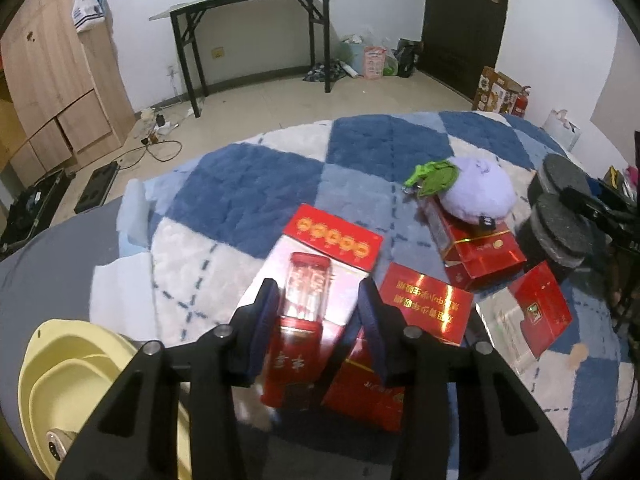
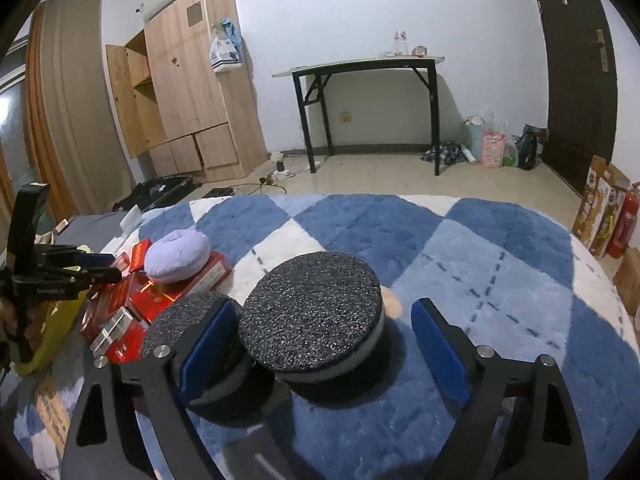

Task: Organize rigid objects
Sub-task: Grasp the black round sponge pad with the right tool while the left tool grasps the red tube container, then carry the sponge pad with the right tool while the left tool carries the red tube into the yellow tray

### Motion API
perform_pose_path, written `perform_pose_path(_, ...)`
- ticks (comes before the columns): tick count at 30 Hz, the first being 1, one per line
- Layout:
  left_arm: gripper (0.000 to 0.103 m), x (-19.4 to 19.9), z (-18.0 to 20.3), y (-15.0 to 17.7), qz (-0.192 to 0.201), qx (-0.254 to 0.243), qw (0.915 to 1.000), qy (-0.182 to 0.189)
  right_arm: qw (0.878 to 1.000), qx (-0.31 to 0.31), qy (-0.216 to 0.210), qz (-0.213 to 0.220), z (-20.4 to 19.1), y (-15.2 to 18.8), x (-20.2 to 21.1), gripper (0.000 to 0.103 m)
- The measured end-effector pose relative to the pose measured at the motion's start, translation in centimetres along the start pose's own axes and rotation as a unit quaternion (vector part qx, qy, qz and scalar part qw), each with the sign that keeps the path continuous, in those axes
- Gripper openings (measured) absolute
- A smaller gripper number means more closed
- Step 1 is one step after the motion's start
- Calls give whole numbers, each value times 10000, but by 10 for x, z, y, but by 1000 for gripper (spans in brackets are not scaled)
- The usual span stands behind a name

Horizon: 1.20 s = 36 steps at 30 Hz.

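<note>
My left gripper [image 1: 318, 292] points down at a narrow red box with a clear top [image 1: 304, 300]. The box lies between the blue pads, close to the left pad, with a gap to the right one; the jaws are open. Several more red boxes [image 1: 424, 304] lie around it on the blue and white blanket [image 1: 280, 176]. A purple plush [image 1: 472, 192] rests on one of them. My right gripper [image 2: 324, 308] stands open around a black round disc [image 2: 312, 312], with room on both sides. A second black disc [image 2: 188, 320] sits behind its left finger.
A yellow basin [image 1: 60, 380] sits at the bed's near left, beside the left gripper. Across the floor stand a black folding table [image 2: 360, 68], a wooden wardrobe [image 2: 192, 92] and a dark door [image 2: 576, 72]. Bags lie by the door; a fire extinguisher [image 2: 624, 220] stands on the right.
</note>
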<state>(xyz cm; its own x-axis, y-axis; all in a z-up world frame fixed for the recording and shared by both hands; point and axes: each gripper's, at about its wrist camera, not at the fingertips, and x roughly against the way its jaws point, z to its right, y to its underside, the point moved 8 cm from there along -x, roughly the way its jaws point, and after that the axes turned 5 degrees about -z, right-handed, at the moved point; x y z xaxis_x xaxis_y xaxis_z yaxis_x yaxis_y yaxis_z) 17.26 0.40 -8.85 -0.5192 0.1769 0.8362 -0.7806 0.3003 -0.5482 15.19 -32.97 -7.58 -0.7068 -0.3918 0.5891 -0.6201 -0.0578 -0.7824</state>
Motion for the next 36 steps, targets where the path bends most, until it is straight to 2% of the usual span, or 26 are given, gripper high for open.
perform_pose_path(2,30,-1,6,0,5,-115,9999,-36,10000,29,-27,-6,-1,0,-4,83)
perform_pose_path(5,27,1,10,0,6,-169,9998,-70,9999,9,-107,-52,1,0,-10,74)
perform_pose_path(9,27,2,8,-1,-1,-120,9999,47,9998,-157,-122,9,9,-3,-7,71)
perform_pose_path(14,27,-6,8,-5,-29,-109,9999,62,9994,-229,246,115,22,-3,-3,71)
perform_pose_path(20,25,-7,16,-8,144,-86,9999,23,9979,-38,624,-158,15,1,-19,72)
perform_pose_path(21,25,-4,17,-7,151,-69,9998,63,9979,-79,601,-214,15,2,-22,69)
perform_pose_path(24,24,5,18,-7,144,-74,9997,164,9983,-243,466,-234,19,1,-22,68)
perform_pose_path(25,24,3,19,-4,43,-135,9998,148,9983,-231,480,-233,19,0,-21,68)
perform_pose_path(28,24,1,19,-1,82,-162,9998,88,9980,-162,566,-241,18,-1,-22,68)
perform_pose_path(32,33,6,17,3,20,64,9999,99,9981,-249,479,-287,22,0,-24,69)
perform_pose_path(36,34,10,18,13,8,-120,9999,-46,9981,-247,487,-289,23,0,-24,69)
